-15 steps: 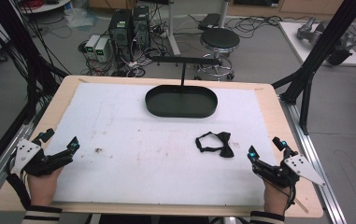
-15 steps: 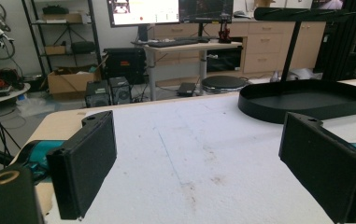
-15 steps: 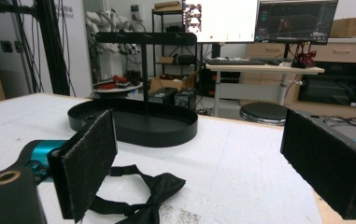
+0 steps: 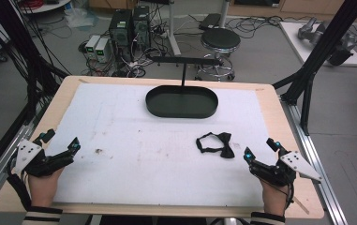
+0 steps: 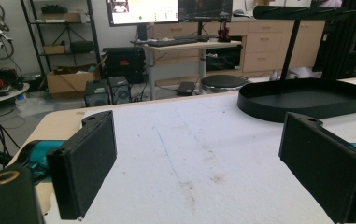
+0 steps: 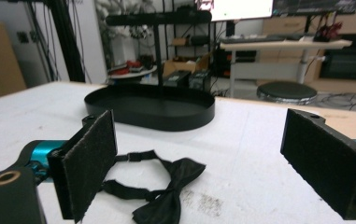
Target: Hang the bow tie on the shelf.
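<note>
So the black bow tie [image 4: 217, 144] is lying flat on the white counter [image 4: 134, 122], toward the right side and nearer the person than the black oval tray [image 4: 182, 101] with its T-shaped stand. The right claw [image 4: 261, 149] sits just beside it, jaws spread wide, nothing in them. The left claw [image 4: 62, 141] is way over at the left edge, also wide open and empty.

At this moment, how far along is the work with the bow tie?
Nothing looks done yet: the bow tie lies flat on the white mat, apart from the black tray and its T-shaped stand. Nothing is in hand: the right gripper sits open just beside the tie, and the left gripper rests open at the mat's far side. Picking up and placing remain.
</note>
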`<state>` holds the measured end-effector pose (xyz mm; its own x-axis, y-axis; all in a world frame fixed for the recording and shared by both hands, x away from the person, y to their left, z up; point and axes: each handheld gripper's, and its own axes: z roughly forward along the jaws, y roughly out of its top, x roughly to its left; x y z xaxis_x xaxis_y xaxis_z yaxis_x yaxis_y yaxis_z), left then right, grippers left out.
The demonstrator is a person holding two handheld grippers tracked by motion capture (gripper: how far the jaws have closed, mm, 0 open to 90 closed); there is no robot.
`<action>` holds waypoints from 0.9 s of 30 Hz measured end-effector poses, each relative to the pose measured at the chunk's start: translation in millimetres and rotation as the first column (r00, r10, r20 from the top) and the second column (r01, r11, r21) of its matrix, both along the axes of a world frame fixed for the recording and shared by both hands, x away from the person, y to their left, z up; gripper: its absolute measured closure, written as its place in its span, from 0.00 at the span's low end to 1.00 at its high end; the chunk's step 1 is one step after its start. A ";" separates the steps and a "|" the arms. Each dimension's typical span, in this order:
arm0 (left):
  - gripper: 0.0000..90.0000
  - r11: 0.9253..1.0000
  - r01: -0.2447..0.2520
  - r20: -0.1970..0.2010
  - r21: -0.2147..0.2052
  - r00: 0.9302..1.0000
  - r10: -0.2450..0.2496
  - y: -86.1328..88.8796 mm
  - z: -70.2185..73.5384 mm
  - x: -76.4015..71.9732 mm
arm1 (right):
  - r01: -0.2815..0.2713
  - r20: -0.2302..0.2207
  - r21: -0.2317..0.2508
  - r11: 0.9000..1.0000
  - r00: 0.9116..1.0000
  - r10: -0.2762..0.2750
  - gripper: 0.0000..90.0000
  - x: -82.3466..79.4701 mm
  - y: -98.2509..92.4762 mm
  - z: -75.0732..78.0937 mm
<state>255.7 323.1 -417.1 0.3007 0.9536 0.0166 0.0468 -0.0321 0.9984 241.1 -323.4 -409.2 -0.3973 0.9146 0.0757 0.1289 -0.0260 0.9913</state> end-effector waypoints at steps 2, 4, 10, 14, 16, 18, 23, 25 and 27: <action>0.13 1.000 0.001 -0.006 -0.002 1.000 -0.001 -0.1 -0.6 0.6 | -0.004 -0.024 -0.014 1.000 1.000 0.004 0.11 2.1 1.8 1.3; 0.13 1.000 0.002 -0.009 -0.001 1.000 -0.002 -0.1 -0.7 0.9 | -0.010 -0.046 -0.018 1.000 0.999 0.009 0.11 4.2 3.0 3.0; 0.13 1.000 0.003 -0.017 0.004 1.000 -0.003 -1.6 -2.4 3.0 | -0.027 -0.093 -0.043 0.999 0.995 0.023 0.12 13.6 8.6 10.8; 0.13 1.000 0.003 -0.021 0.007 1.000 -0.003 -2.4 -3.3 4.9 | -0.057 -0.168 -0.104 0.993 0.985 0.039 0.20 29.0 20.7 10.7; 0.13 1.000 0.004 -0.024 0.006 1.000 -0.004 -2.7 -3.7 5.1 | -0.062 -0.185 -0.109 0.992 0.982 0.041 0.23 31.9 22.9 10.4; 0.13 1.000 0.001 -0.026 0.005 1.000 -0.001 -2.9 -3.8 5.1 | -0.076 -0.213 -0.106 0.991 0.976 0.052 0.27 38.5 25.6 9.0; 0.13 1.000 0.002 -0.022 0.007 1.000 -0.002 -2.6 -3.0 4.2 | -0.107 -0.305 -0.091 0.990 0.949 0.074 0.36 55.2 33.0 2.4; 0.13 1.000 0.004 -0.021 0.004 1.000 -0.003 -3.1 -2.8 4.0 | -0.109 -0.328 -0.106 0.988 0.942 0.069 0.41 60.3 37.3 0.4; 0.13 1.000 0.005 -0.021 0.007 1.000 -0.005 -3.4 -2.8 4.0 | -0.095 -0.371 -0.124 0.988 0.928 0.043 0.46 68.6 40.0 -4.2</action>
<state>259.7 319.8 -419.9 0.3056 0.9520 0.0168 0.0674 -0.0392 0.9970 309.8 -283.4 -413.4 -0.4283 0.8976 0.1042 0.4802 0.1284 0.8677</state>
